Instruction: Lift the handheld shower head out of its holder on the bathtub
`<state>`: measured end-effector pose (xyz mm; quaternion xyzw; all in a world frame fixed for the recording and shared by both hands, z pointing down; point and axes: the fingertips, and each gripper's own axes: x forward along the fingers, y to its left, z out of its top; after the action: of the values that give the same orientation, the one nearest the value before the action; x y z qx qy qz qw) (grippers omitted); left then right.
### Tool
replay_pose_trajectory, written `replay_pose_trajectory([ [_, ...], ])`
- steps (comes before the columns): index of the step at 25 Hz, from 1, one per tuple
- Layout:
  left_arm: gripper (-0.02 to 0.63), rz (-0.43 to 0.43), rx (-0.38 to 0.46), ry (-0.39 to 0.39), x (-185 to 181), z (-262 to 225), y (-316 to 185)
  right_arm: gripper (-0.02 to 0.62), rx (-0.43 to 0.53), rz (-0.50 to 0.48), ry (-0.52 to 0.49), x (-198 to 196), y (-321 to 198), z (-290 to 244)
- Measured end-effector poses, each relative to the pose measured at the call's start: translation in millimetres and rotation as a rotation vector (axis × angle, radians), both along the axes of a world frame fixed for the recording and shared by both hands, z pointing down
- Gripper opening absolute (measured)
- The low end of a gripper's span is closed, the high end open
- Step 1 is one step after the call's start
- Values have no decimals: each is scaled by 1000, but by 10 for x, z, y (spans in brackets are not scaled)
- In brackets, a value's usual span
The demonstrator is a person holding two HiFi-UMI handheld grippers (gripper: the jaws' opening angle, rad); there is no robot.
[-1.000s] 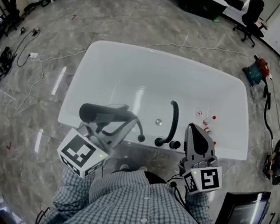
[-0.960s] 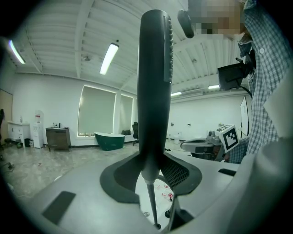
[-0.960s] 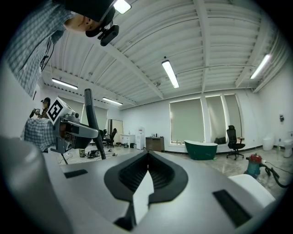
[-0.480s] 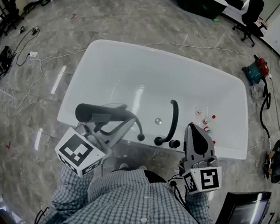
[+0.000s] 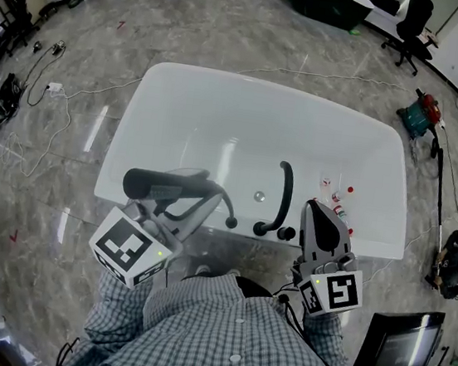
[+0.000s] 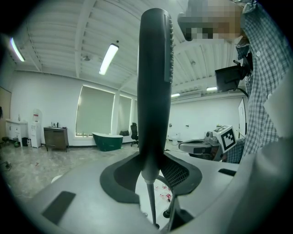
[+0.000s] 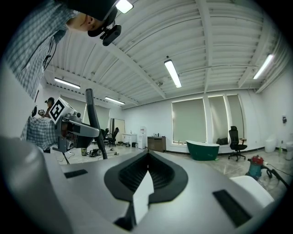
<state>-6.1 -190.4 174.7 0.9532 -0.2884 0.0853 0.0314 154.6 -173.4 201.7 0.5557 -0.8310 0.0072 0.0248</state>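
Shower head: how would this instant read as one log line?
left gripper: shut on shower head | shower head: held above bathtub near rim | right gripper: shut, empty

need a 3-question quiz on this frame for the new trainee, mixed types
1. Multiple choice: the left gripper is shut on A) a sponge, B) the shower head, C) a towel.
2. True or false: the right gripper has its jaws wide apart.
3. Fill in: the small bottles lie inside the ___.

Key: 1 B. 2 false: its jaws are together with nothing between them. 3 bathtub.
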Motion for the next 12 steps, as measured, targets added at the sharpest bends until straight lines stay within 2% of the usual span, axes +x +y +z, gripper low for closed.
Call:
replay_pose_trajectory([
  [12, 124, 3, 0, -4, 13, 39, 20, 15, 0, -1, 13, 7, 13, 39],
])
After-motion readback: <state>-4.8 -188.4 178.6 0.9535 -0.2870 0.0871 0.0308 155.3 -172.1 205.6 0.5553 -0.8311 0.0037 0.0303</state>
